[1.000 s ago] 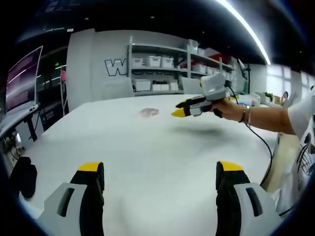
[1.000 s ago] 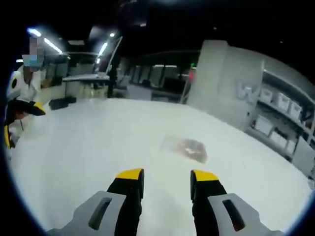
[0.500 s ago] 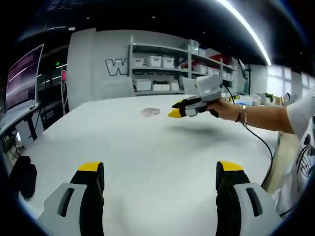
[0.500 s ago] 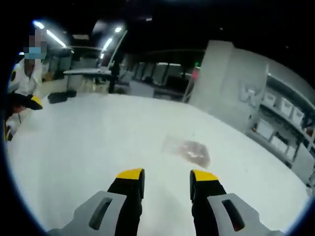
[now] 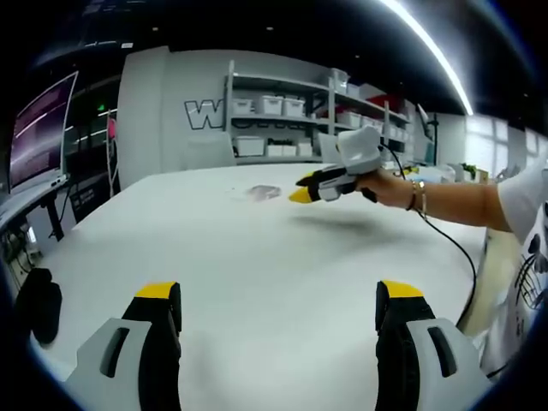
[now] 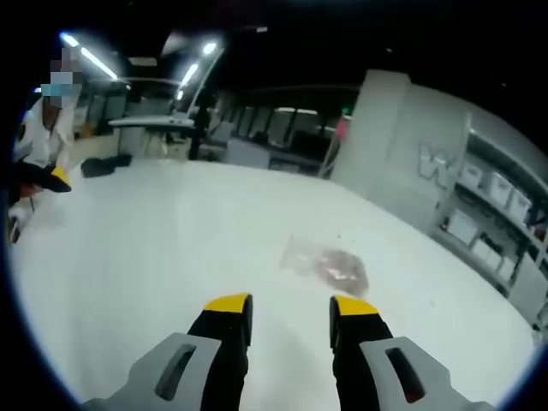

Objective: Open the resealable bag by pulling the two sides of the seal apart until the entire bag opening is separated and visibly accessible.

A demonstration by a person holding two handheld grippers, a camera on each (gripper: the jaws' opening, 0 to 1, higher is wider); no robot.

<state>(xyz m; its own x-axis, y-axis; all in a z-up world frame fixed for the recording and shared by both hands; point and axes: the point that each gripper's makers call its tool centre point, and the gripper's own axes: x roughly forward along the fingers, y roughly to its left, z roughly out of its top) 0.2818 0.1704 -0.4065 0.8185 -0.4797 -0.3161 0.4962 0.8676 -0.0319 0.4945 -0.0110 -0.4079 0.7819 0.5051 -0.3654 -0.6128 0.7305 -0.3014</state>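
Resealable bag [image 6: 328,264]: flat on white table [image 6: 154,257], centre frame, untouched. Right gripper [image 6: 289,310]: jaws spread, empty, near bag. Left gripper [image 5: 278,295]: jaws wide apart, empty. Wall lettering [image 5: 202,114]: "W" (remainder hidden behind shelving).

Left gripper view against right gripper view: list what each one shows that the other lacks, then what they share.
Left gripper view: the right gripper from the side, held in a hand, and a monitor. Right gripper view: the bag close up, with pinkish contents, lying ahead of its open jaws. Both: the white table, the bag and the storage shelves.
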